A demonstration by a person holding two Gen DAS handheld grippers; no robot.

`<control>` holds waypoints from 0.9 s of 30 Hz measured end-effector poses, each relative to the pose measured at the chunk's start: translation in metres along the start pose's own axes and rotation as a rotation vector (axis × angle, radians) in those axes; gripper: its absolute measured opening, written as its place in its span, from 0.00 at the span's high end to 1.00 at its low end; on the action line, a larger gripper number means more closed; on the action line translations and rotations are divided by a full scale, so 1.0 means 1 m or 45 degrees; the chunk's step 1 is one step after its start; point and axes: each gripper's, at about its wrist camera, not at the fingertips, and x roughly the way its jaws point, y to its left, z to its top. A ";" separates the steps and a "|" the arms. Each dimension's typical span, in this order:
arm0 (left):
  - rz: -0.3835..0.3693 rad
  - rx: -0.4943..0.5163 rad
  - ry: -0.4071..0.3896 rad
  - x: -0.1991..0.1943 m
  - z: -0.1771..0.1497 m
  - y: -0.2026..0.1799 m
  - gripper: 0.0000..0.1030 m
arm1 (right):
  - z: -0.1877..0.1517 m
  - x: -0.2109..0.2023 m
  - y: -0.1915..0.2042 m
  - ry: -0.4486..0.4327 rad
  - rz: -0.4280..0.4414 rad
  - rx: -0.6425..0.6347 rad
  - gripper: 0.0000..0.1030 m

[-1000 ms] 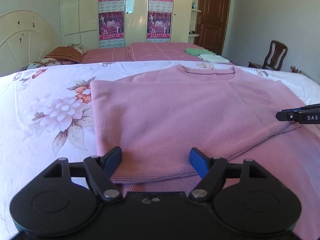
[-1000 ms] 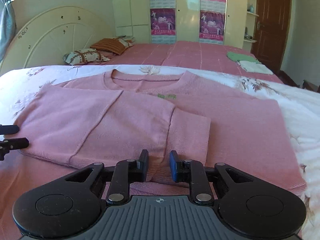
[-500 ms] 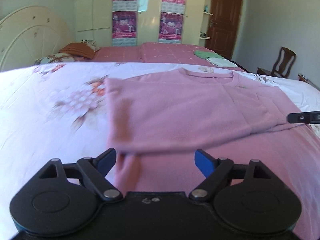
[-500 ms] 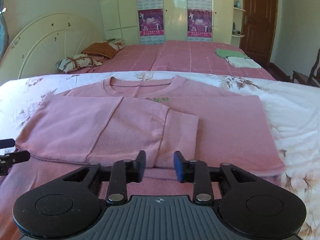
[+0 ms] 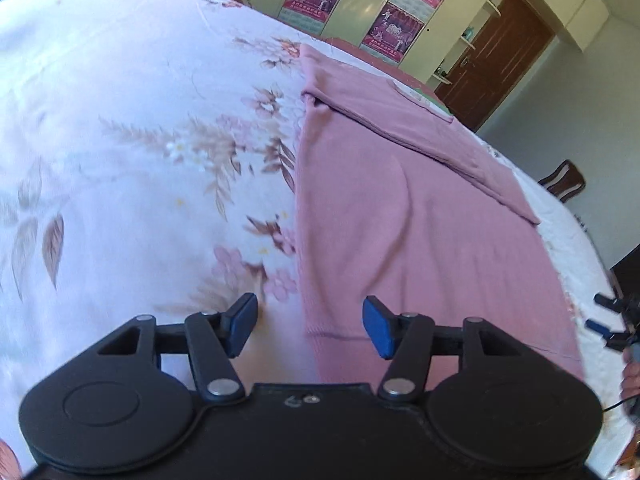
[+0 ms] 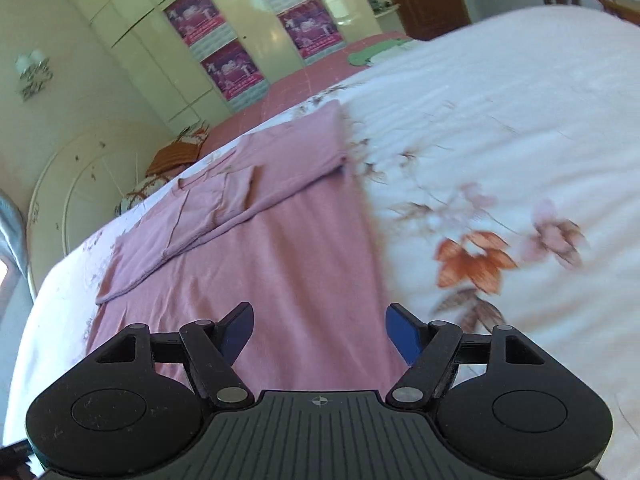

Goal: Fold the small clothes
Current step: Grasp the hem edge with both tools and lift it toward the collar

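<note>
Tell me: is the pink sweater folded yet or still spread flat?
Partly folded. The pink sweater lies on the floral bedsheet with both sleeves folded across its chest; the lower body remains spread out.

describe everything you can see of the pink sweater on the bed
The pink sweater is a soft, fine-ribbed knit lying flat on the floral bedsheet. Its sleeves are folded in across the body, one cuff overlapping near the neckline, and a ribbed hem runs along the near edge. Mild wrinkles cross the body. Nothing grips it: the left gripper and right gripper hover with jaws apart above its two near corners.
</note>
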 end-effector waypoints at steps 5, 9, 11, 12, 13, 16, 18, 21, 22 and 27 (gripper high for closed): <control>-0.088 -0.194 -0.003 -0.009 -0.021 -0.001 0.52 | -0.029 -0.050 -0.048 0.058 0.104 0.191 0.29; -0.095 -0.226 0.013 -0.006 -0.032 -0.002 0.52 | -0.055 -0.063 -0.057 0.148 0.149 0.191 0.29; -0.113 -0.245 0.014 -0.004 -0.033 0.000 0.52 | -0.068 -0.066 -0.055 0.148 0.160 0.172 0.30; -0.123 -0.255 0.015 0.000 -0.030 0.001 0.52 | -0.069 -0.066 -0.054 0.145 0.171 0.167 0.31; -0.132 -0.256 0.018 0.005 -0.027 0.000 0.52 | -0.070 -0.065 -0.053 0.149 0.188 0.180 0.36; -0.141 -0.211 0.029 0.013 -0.021 -0.004 0.52 | -0.075 -0.049 -0.050 0.232 0.233 0.210 0.72; -0.150 -0.210 0.040 0.016 -0.016 -0.005 0.52 | -0.076 -0.043 -0.045 0.236 0.231 0.189 0.72; -0.179 -0.213 0.054 0.015 -0.017 -0.006 0.52 | -0.073 -0.036 -0.043 0.251 0.246 0.191 0.72; -0.192 -0.213 0.058 0.014 -0.020 -0.006 0.52 | -0.071 -0.036 -0.044 0.252 0.250 0.191 0.72; -0.239 -0.251 0.030 0.015 -0.030 -0.001 0.54 | -0.068 -0.039 -0.054 0.238 0.255 0.227 0.72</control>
